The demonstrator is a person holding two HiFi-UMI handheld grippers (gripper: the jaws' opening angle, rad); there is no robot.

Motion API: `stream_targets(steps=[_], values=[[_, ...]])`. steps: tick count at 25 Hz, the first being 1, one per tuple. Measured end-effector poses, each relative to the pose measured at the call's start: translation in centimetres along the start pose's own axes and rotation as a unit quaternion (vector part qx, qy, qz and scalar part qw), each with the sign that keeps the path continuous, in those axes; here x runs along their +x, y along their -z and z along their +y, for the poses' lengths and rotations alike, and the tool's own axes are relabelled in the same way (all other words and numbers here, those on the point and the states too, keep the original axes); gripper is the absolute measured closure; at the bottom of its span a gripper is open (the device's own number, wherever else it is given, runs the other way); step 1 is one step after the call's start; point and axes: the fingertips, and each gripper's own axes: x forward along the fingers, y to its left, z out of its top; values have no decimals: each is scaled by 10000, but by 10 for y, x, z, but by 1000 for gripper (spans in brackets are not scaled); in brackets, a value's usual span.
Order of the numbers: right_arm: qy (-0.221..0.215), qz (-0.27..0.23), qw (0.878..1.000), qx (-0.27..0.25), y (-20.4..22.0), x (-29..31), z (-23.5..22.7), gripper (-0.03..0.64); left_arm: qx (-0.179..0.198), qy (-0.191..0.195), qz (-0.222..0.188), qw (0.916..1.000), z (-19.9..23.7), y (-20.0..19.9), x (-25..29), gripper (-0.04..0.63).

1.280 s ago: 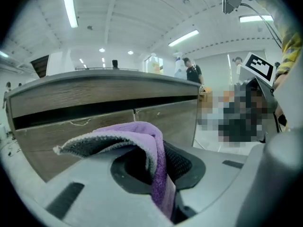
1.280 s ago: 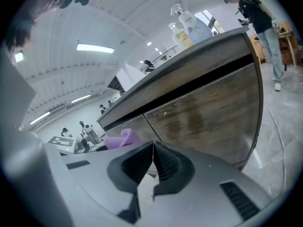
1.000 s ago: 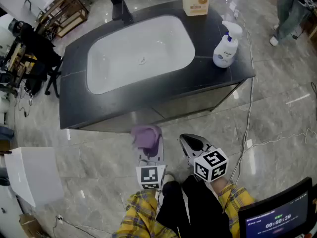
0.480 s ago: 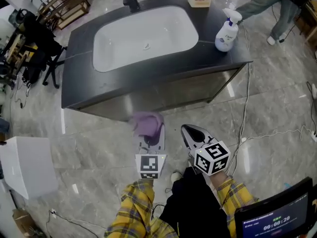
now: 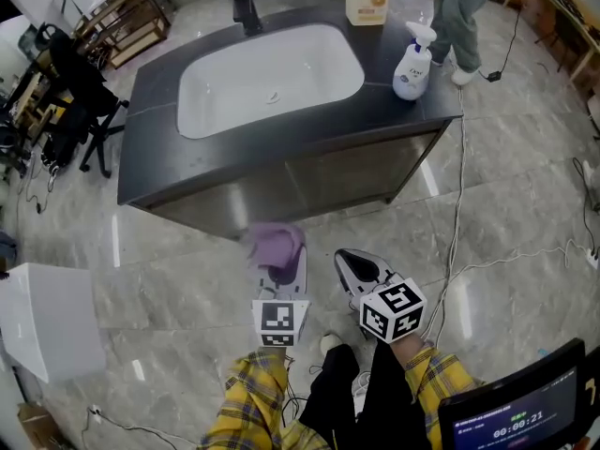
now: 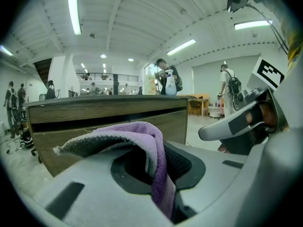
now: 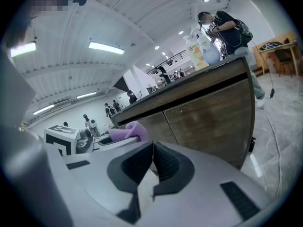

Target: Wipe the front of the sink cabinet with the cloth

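From above, the head view shows the white basin and a spray bottle on the dark countertop. Only the 2 gripper views show the wooden face of the sink cabinet from low down. The left gripper has its jaws clamped on the purple cloth, which bunches over the fingertips and hangs near the cabinet front without touching it. The right gripper is pressed closed on nothing, just beside the left.

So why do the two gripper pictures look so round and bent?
Left gripper view: the wide-angle lens bows the ceiling lights and darkens the corners; the purple cloth is sharp. Right gripper view: same bulge, and the cabinet front curves. Head view: crisp, with glare streaks on the floor.
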Motion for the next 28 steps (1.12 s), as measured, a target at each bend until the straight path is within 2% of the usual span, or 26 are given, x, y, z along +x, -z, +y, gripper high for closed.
stream_targets(steps=[3,7,13,19,25,28], values=[[-94,75,9999,-18,6,-1,-6,612,76,-47,86,9999,-3,7,9,538],[-140,31,9999,6,-7,1,-35,611,153,-132,129,9997,-9,3,41,538],[-267,195,9994,-91,-26,-2,-85,612,-24,-383,183,9991,-21,-7,85,538],[-313,254,9992,-58,-43,-3,-132,612,-114,-745,189,9970,-13,-18,123,538],[-359,303,9989,31,-47,-4,-164,612,-56,-788,284,9965,-18,-21,158,538],[-297,287,9991,127,-49,-8,-181,612,23,-655,281,9975,-33,-26,176,538]])
